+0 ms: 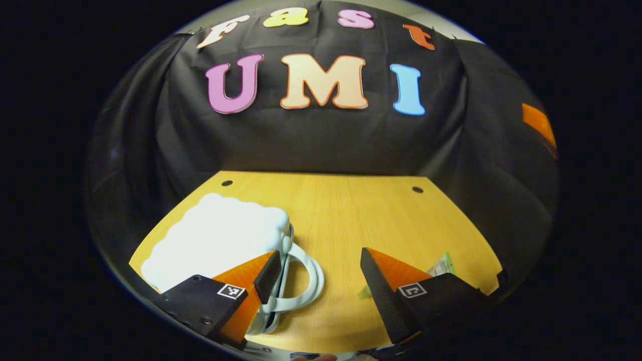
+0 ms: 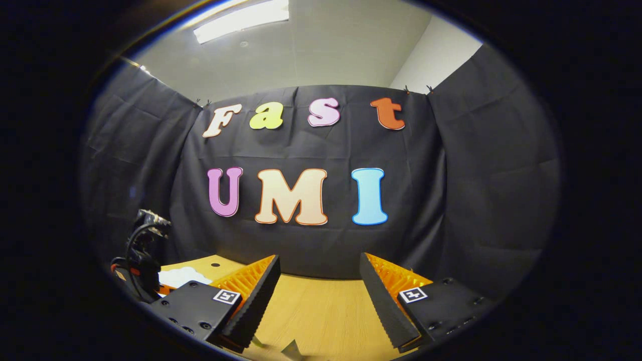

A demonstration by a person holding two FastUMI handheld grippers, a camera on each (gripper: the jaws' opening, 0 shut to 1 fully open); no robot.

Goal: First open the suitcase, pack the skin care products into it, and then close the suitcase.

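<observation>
A staged recording booth inside an office-like room: black cloth [image 2: 466,175] is clipped up as walls around a bare wooden tabletop [image 1: 351,220], while above the cloth show a plain white ceiling [image 2: 326,55] and fluorescent light panel [image 2: 241,20].

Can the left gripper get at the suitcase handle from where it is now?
Probably yes. The left gripper is open, and the handle loops out from the closed white suitcase just ahead, beside one finger. Nothing lies between them on the table.
</observation>
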